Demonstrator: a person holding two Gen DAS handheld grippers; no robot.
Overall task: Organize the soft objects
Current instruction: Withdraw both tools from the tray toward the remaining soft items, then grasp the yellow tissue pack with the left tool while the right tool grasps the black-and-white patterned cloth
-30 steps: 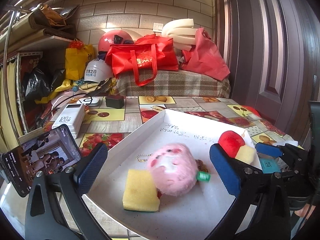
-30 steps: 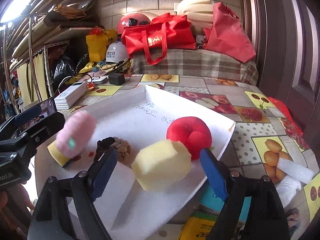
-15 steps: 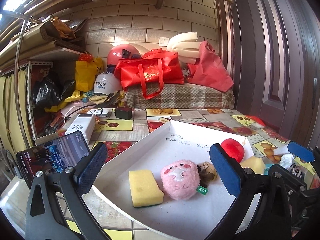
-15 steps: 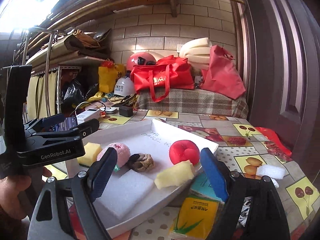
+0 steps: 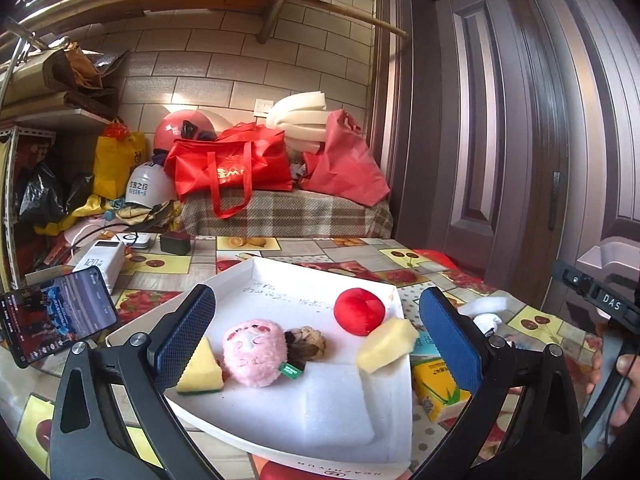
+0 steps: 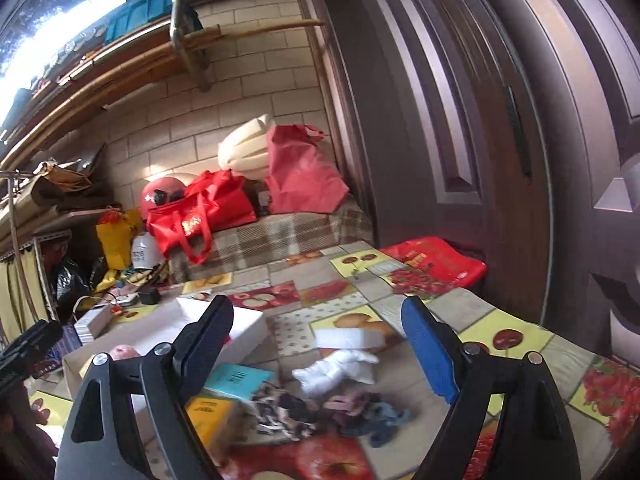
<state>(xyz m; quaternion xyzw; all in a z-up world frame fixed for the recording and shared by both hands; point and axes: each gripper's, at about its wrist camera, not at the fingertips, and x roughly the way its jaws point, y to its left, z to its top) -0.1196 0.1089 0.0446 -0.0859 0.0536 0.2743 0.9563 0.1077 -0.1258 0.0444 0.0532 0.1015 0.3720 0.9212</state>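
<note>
In the tray (image 5: 276,276): sponge (image 5: 200,368) left, plush (image 5: 254,354) beside it, ball (image 5: 359,311) behind foam wedge (image 5: 386,345)

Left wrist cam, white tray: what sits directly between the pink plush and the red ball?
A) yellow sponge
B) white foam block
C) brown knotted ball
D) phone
C: the brown knotted ball lies against the pink plush, with the red ball further along in the white tray; the yellow sponge sits on the plush's other side.

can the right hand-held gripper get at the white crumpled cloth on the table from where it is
Probably yes: the right hand-held gripper is open and empty, and the white crumpled cloth lies on the bare tablecloth just ahead between its fingers, nothing over it.
</note>
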